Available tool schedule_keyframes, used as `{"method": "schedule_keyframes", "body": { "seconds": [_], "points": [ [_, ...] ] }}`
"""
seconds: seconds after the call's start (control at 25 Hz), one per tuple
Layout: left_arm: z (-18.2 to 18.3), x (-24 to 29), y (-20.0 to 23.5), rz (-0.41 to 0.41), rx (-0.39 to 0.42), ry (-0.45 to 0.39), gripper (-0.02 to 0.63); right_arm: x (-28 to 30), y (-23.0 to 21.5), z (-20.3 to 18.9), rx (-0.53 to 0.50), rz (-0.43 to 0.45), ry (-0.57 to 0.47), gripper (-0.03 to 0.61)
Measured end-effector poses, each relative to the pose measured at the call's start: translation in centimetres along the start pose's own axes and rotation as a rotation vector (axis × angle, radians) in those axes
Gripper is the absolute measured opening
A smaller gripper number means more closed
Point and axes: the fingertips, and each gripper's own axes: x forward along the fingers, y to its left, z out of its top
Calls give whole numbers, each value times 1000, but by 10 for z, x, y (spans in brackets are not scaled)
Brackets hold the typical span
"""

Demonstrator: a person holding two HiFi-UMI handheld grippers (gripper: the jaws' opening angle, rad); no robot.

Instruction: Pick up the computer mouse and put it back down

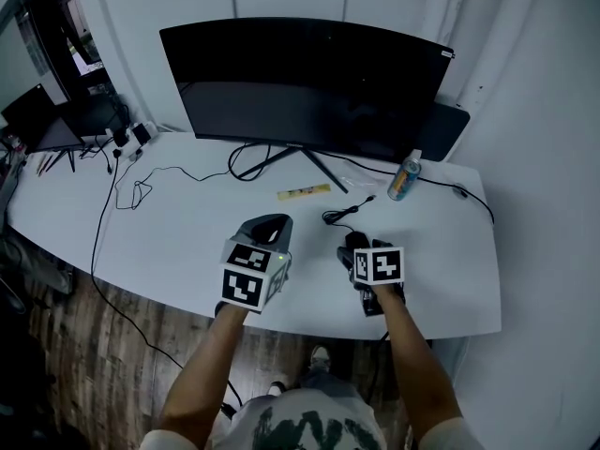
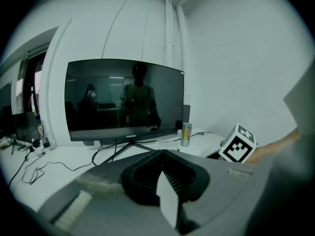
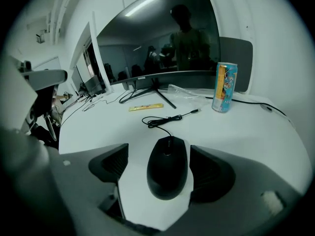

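Ribbed black pads of the right gripper stood wide apart and clamped on nothing, with the mouse lying flat on the white desk between them. Its nose and wheel pointed away from the gripper. It sat off-centre: its flank was just beside the right-hand pad, while a strip of bare desk showed on the side of the left-hand pad. Whether the nearer pad already touched the shell could not be told. A thin cable ran from the nose of the mouse and looped on the desk just ahead of the gripper. A drink can stood farther ahead and to its right, and the monitor stood beyond that. The left gripper, off to the left, had its jaws together with nothing between them and seemed to have no part in the pick. The mouse looked light and rigid, a smooth hard shell with rounded sides, so it would probably slip upward or forward out of a loose squeeze. The best hold seemed to be across the two flanks at the widest part of the body, low on the sides and behind the buttons. The slack cable would likely add only a slight drag.
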Motion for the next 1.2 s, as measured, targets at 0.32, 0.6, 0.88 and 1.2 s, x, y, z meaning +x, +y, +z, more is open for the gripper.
{"method": "schedule_keyframes", "body": {
  "seconds": [0.32,0.6,0.88,1.2],
  "points": [
    [-5,6,8,14,-3,16,5,26,-14,-13,9,-43,61,393],
    [-8,11,14,22,-12,26,5,36,-19,-19,28,-72,100,396],
    [-8,13,15,24,-11,28,5,36,-21,-23,-5,-126,157,368],
    [-7,12,16,35,-13,29,5,35,-23,-20,-30,-91,175,311]
  ]
}}
